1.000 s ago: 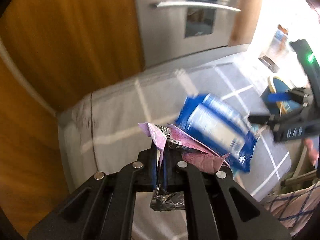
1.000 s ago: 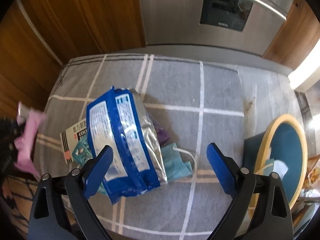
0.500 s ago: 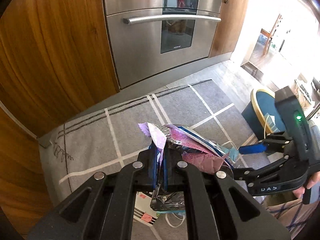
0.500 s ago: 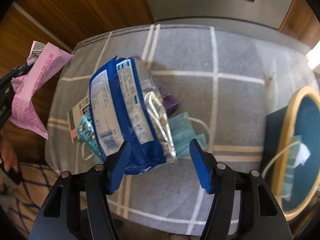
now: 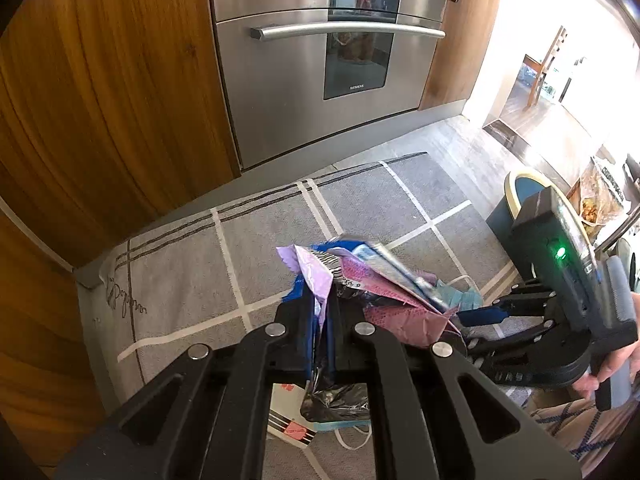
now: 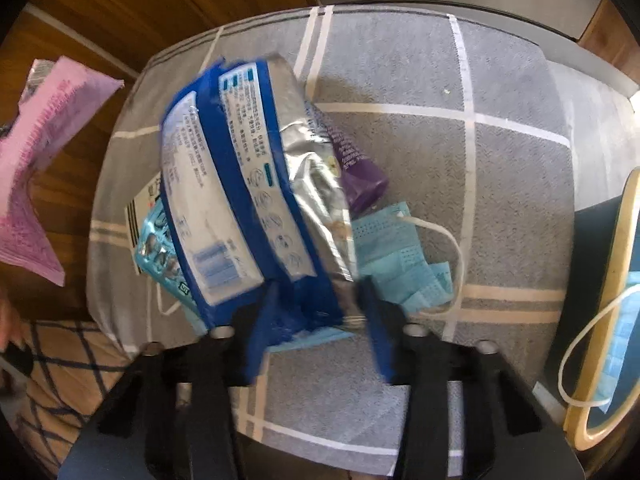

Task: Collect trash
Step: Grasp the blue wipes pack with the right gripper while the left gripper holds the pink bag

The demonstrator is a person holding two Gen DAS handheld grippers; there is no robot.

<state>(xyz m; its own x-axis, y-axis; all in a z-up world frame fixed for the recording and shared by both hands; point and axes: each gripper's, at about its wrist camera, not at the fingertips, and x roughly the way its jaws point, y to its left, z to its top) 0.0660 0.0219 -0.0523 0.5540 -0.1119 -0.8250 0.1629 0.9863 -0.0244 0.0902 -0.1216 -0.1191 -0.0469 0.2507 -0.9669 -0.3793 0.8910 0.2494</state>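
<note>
Closing: right gripper [image 6: 316, 312], its blue jaws coming together on the near bottom edge of the blue bag [image 6: 236, 184]; the bag lies between them, though blur hides whether the pads press it yet.
Left gripper [image 5: 322, 320]: clenched on a pink wrapper [image 5: 400, 312], held above the rug.
Blue bag: on the grey rug [image 6: 512, 92], atop the other litter, silver side to the right.
Purple tube [image 6: 360, 172]: just right of the bag, touching it.
Mask [image 6: 404, 260]: pale blue, under the bag's right side, loop trailing right.
Blister pack [image 6: 156, 248]: poking out at the bag's left.
Bin [image 6: 600, 280]: far right, yellow rim, a mask inside.
Oven [image 5: 320, 60]: beyond the rug.
</note>
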